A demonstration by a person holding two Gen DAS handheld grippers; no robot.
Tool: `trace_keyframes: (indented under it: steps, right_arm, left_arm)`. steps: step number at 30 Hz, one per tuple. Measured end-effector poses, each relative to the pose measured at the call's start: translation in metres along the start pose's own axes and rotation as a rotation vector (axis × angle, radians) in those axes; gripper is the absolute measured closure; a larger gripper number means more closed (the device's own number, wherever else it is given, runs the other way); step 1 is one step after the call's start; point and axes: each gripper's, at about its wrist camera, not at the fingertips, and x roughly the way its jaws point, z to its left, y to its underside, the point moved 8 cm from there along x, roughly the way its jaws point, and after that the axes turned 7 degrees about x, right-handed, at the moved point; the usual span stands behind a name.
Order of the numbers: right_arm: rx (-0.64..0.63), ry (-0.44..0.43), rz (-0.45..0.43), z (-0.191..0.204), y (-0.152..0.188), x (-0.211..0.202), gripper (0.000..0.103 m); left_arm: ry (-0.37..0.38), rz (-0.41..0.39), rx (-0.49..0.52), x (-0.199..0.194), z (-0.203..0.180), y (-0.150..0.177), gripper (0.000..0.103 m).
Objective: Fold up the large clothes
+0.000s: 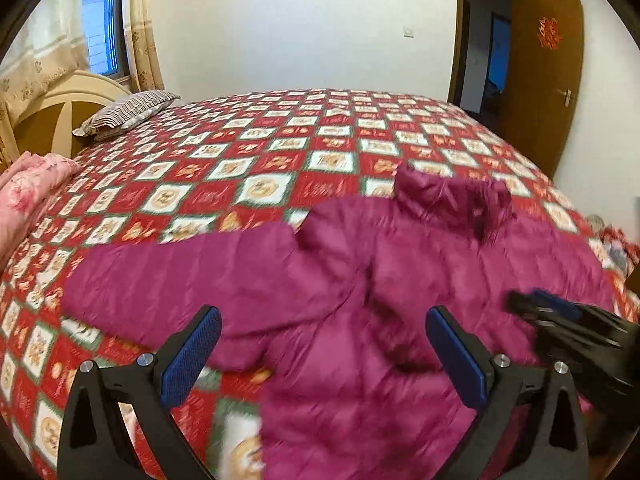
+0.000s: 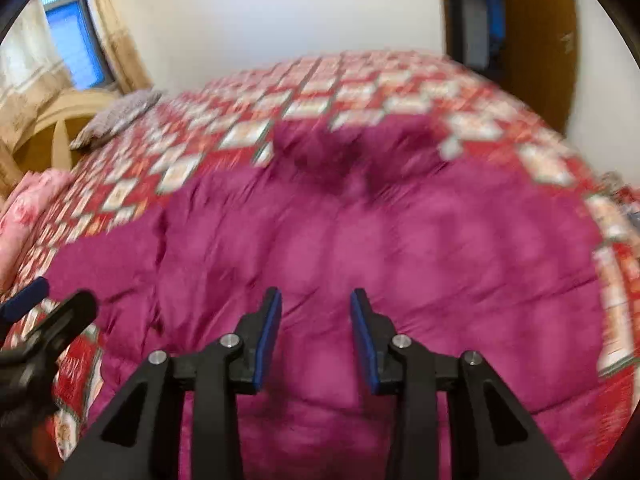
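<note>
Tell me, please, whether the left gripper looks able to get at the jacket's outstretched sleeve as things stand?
Probably yes: the left gripper is open above the magenta jacket, and its sleeve lies flat on the quilt with nothing over it.

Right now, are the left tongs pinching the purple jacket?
No, the left tongs are wide open above the jacket, with nothing between them.

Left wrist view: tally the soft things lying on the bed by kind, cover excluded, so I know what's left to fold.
Magenta puffer jacket: 1, spread out, one sleeve out to the side
Striped pillow: 1, near the headboard
Pink floral bedding: 1, at the edge
Total: 3
</note>
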Motion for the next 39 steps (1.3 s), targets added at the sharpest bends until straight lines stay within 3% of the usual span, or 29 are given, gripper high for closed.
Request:
trace_keyframes:
  steps: [3, 8, 14, 23, 28, 33, 35, 39]
  right_arm:
    - [0.031, 0.111, -0.092, -0.049, -0.024, -0.026, 0.064]
    - [0.029, 0.262, -0.086, -0.115, -0.027, -0.023, 0.064]
    - [0.096, 0.285, -0.002, -0.152, 0.004, 0.011, 0.064]
    - [0.077, 0.289, -0.031, -0.153, 0.012, 0.014, 0.062]
    - [0.080, 0.275, -0.044, -0.154, 0.015, 0.013, 0.057]
    - [0.070, 0.272, -0.049, -0.150, 0.014, 0.013, 0.046]
    - [0.064, 0.275, -0.049, -0.148, 0.015, 0.014, 0.045]
    - [0.066, 0.276, -0.050, -0.148, 0.014, 0.014, 0.045]
  left_arm:
    - [-0.017, 0.007, 0.023, 0.021, -0.019, -0.012, 0.001]
    - [-0.089, 0.044, 0.126, 0.060, -0.044, -0.012, 0.001]
    - [-0.126, 0.104, 0.115, 0.098, -0.041, 0.005, 0.001]
    - [-0.103, 0.123, 0.098, 0.117, -0.042, 0.016, 0.001]
    - [-0.031, 0.121, 0.033, 0.107, -0.032, 0.014, 0.001]
    - [-0.014, 0.005, -0.142, 0.053, 0.031, 0.002, 0.001]
    - [-0.070, -0.018, -0.201, 0.038, 0.072, 0.003, 0.001]
    - [-0.309, -0.005, -0.353, 0.022, 0.187, 0.020, 0.001]
